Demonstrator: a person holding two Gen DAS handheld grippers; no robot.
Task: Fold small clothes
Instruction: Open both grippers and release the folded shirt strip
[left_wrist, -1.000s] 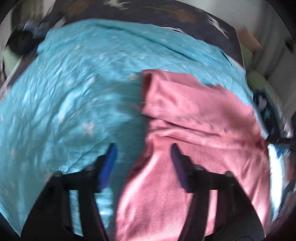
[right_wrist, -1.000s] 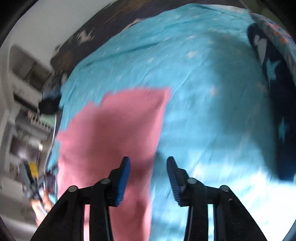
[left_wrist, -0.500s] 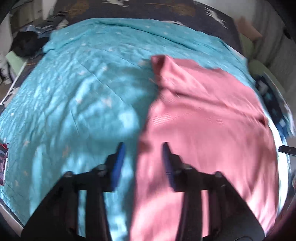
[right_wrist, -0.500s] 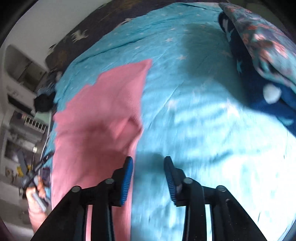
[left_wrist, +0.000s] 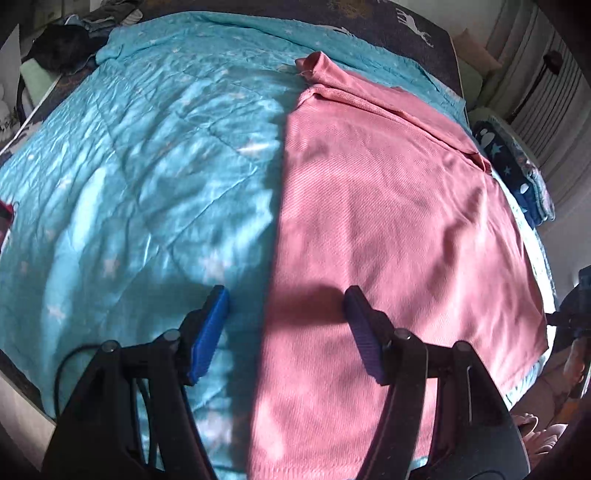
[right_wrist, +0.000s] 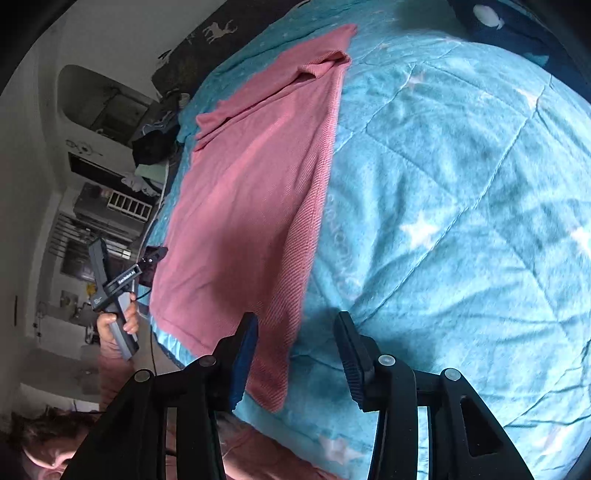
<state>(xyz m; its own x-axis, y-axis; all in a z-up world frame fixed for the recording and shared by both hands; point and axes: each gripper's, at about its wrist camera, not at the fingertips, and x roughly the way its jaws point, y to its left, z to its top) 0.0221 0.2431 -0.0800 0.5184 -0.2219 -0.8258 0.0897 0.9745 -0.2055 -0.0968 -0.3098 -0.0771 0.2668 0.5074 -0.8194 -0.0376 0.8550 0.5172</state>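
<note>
Left wrist view shows the pink garment (left_wrist: 388, 221) spread flat on the turquoise quilt (left_wrist: 129, 166) — far edge rumpled — beneath both hand-held grippers, left (left_wrist: 284, 321) and right (right_wrist: 293, 350), just widened, gripping nothing.

Pink knit garment (left_wrist: 388, 221) spread flat on the turquoise quilt (left_wrist: 129, 184); far sleeve folded in

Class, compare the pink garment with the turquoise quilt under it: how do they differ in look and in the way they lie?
The pink garment is plain with a fine ribbed weave; the quilt is turquoise, with white stars and stitched lines. The garment covers only one strip of the bed; the quilt spreads well past it on both sides. The garment's far end is bunched into a fold; the quilt only shows shallow wrinkles. Both lie mostly flat, and neither gripper holds them.
</note>
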